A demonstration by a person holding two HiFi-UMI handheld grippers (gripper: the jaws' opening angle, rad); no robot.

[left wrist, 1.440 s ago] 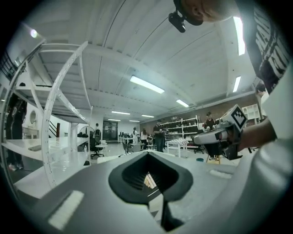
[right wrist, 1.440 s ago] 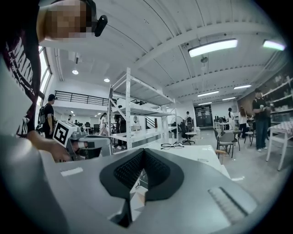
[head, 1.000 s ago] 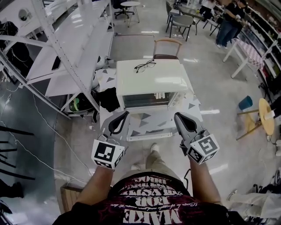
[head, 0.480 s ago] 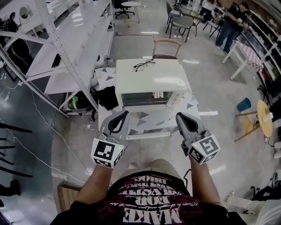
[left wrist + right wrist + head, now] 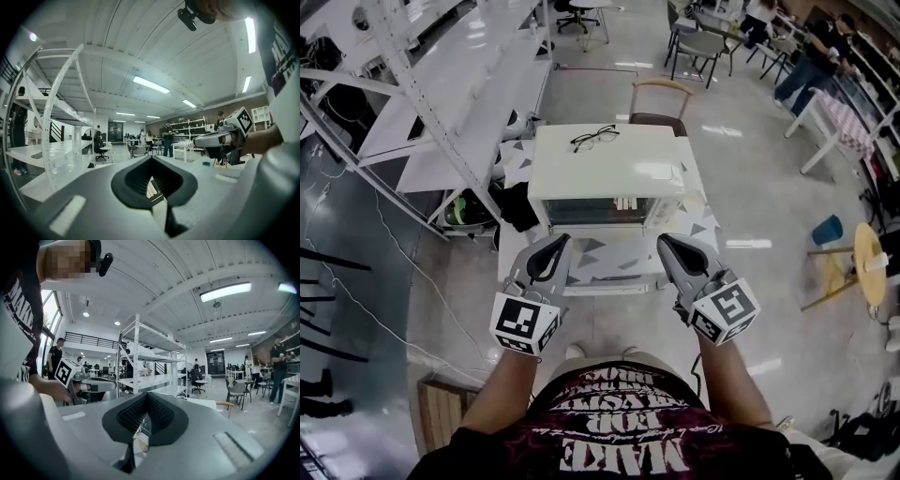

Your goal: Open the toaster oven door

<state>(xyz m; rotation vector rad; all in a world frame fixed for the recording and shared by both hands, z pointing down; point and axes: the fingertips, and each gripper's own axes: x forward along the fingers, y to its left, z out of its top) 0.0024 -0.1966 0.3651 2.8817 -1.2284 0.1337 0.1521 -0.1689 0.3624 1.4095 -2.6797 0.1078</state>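
Note:
A white toaster oven [image 5: 609,173] stands on a small table [image 5: 520,169] with a grey-and-white patterned cloth; its glass door [image 5: 598,212] faces me and looks shut. A pair of glasses [image 5: 594,138] lies on its top. Just short of the door's lower left hangs my left gripper [image 5: 553,251], shut and holding nothing. My right gripper [image 5: 673,249] is level with it at the lower right, also shut and bare. Neither touches the oven. In the left gripper view the jaw tips [image 5: 151,158] meet; in the right gripper view the tips [image 5: 147,394] meet too.
A white metal shelving rack [image 5: 441,103] runs along the left. A wooden chair [image 5: 659,94] stands behind the table. A blue bucket [image 5: 827,230] and a round wooden stool [image 5: 869,262] are at the right. People stand at the far back right [image 5: 816,56].
Both grippers have come forward and drawn slightly closer together, toward the oven's front. The oven now sits nearer in the head view. Jaws stayed shut.

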